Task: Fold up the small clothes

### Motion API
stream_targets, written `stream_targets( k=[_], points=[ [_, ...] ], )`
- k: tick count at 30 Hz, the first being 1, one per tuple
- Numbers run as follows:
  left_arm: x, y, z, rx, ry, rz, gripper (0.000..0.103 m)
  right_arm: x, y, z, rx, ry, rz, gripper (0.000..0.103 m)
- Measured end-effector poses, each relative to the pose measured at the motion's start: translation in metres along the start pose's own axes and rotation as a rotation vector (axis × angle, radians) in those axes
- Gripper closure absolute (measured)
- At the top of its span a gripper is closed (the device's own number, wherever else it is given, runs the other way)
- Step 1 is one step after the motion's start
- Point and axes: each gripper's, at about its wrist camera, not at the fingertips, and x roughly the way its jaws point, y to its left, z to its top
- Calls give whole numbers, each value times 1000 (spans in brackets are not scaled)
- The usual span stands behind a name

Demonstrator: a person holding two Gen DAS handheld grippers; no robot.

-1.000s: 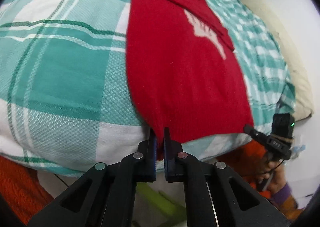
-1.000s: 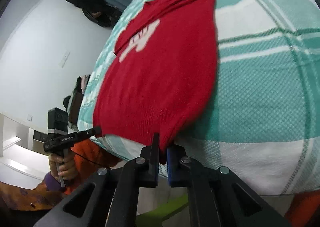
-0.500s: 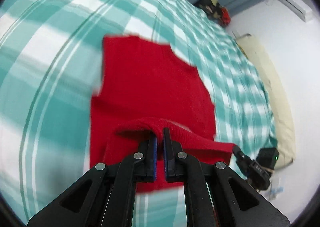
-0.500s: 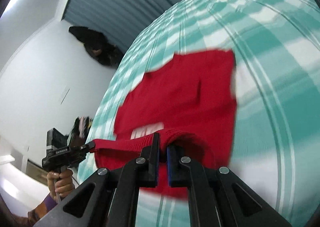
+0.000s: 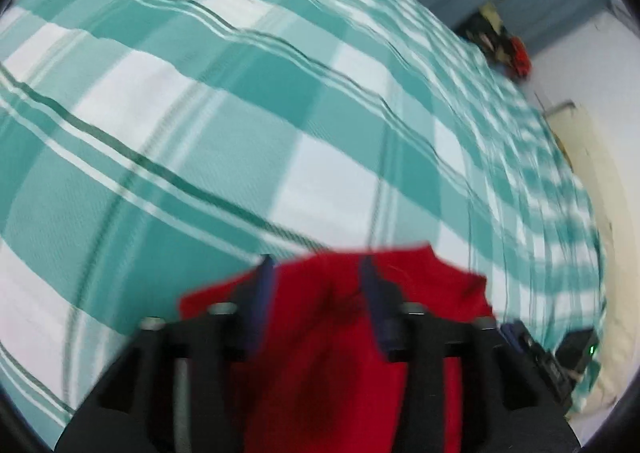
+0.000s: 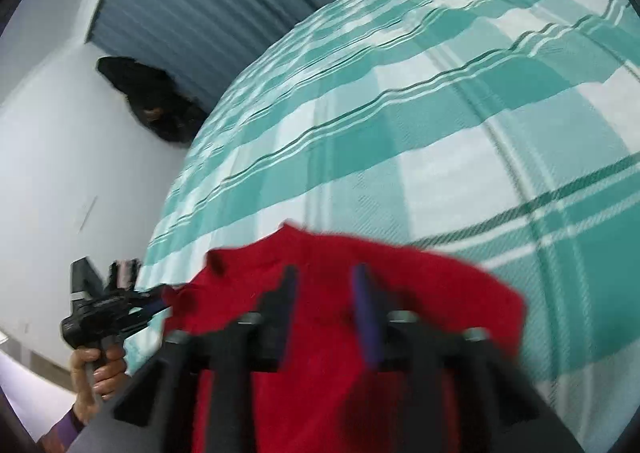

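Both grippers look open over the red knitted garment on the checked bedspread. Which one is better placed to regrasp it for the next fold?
Roughly even. Left gripper and right gripper both hang open directly over the red knitted garment, near its far edge on the teal-and-white checked bedspread. Motion blur hides finer differences.

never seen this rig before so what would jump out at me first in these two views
The red garment grabs the eye first, bunched low in both views against the teal and white checked bedspread that fills most of each frame. Next come the black grippers: the left gripper and right gripper both stand open over the red fabric. At the left edge of the right view, a hand grips the other tool.
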Motion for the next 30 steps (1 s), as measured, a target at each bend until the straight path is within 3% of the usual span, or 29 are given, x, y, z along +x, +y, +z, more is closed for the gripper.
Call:
stream_targets(
  k=[3,5,10,12,14,15,17,19,21,25,27,29,30],
  points=[
    [-26,7,-6,30,-66,37,42,-22,0,6,-36,-53,5,65],
    [-47,1,-20,104,-102,36,42,-39,8,3,-98,-57,1,65],
    [-56,-29,-100,400,-2,-86,27,-63,46,-53,-355,121,91,65],
    [-35,-29,-120,464,42,-10,26,-63,50,-91,-458,195,86,64],
    [-12,-15,-124,451,68,98,32,-52,36,-117,-487,265,13,65],
    [-11,-7,-120,420,63,107,40,-43,20,-126,-473,299,-78,71],
    [-27,3,-108,312,53,67,42,-57,5,-125,-398,258,-123,77],
    [-51,5,-108,275,15,24,29,-81,11,-122,-360,200,-107,75],
    [-79,0,-123,323,-47,35,17,-101,29,-127,-421,147,-80,75],
    [-92,21,-158,347,-25,101,16,-89,25,-140,-389,170,-50,75],
    [-90,46,-171,294,10,191,17,-65,-3,-155,-340,252,-151,80],
    [-106,77,-183,247,1,272,17,-74,-19,-163,-297,195,-117,81],
    [-116,86,-187,245,-26,300,16,-90,-21,-166,-257,176,-144,76]
  ],
)
